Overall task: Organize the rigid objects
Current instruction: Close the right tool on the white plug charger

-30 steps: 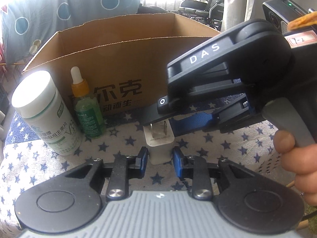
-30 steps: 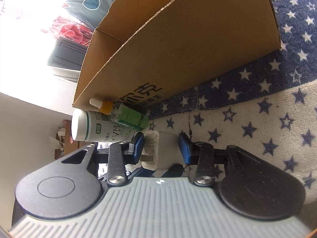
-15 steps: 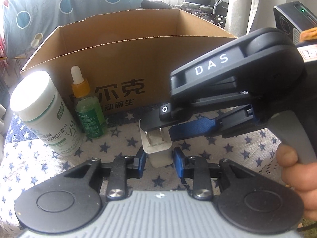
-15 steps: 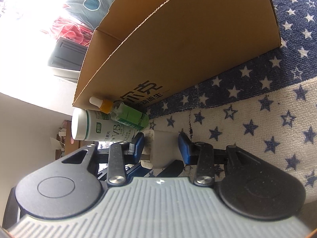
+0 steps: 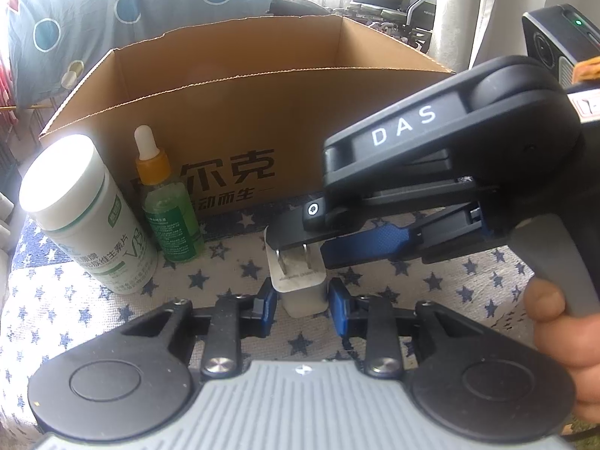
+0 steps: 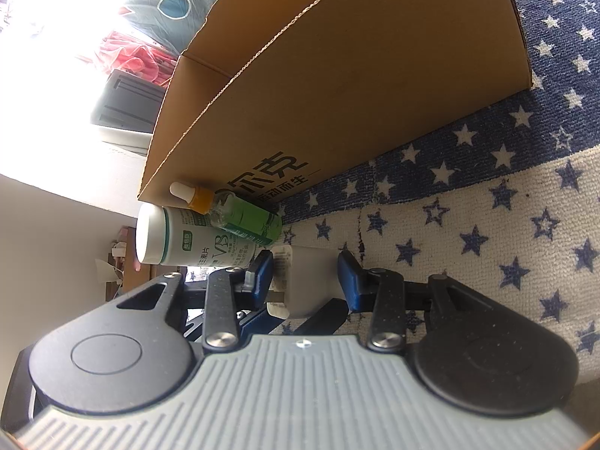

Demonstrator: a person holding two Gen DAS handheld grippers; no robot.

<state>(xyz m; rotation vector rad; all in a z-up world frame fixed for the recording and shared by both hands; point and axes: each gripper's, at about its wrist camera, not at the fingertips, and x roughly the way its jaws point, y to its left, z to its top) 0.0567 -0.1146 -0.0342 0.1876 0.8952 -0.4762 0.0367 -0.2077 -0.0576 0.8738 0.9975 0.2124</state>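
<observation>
A white charger plug [image 5: 300, 281] stands on the star-patterned cloth with its two prongs facing up toward the left wrist camera. My right gripper [image 5: 305, 243] comes in from the right. In the right wrist view its blue pads [image 6: 262, 277] press on both ends of the charger [image 6: 313, 273], so this gripper [image 6: 305, 281] is shut on it. My left gripper [image 5: 303, 305] flanks the charger's lower end, with a slim gap at each pad. A cardboard box [image 5: 262, 120], open at the top, stands just behind.
A white vitamin bottle [image 5: 86, 221] and a green dropper bottle [image 5: 168, 217] stand left of the charger against the box front [image 6: 356, 75]. A hand [image 5: 555, 322] grips the right gripper's handle. The blue and white star cloth [image 6: 487, 225] extends to the right.
The left pads have eased slightly apart from the charger's sides. The charger's prong face has turned a little in the right wrist view. Neither hand has shifted noticeably.
</observation>
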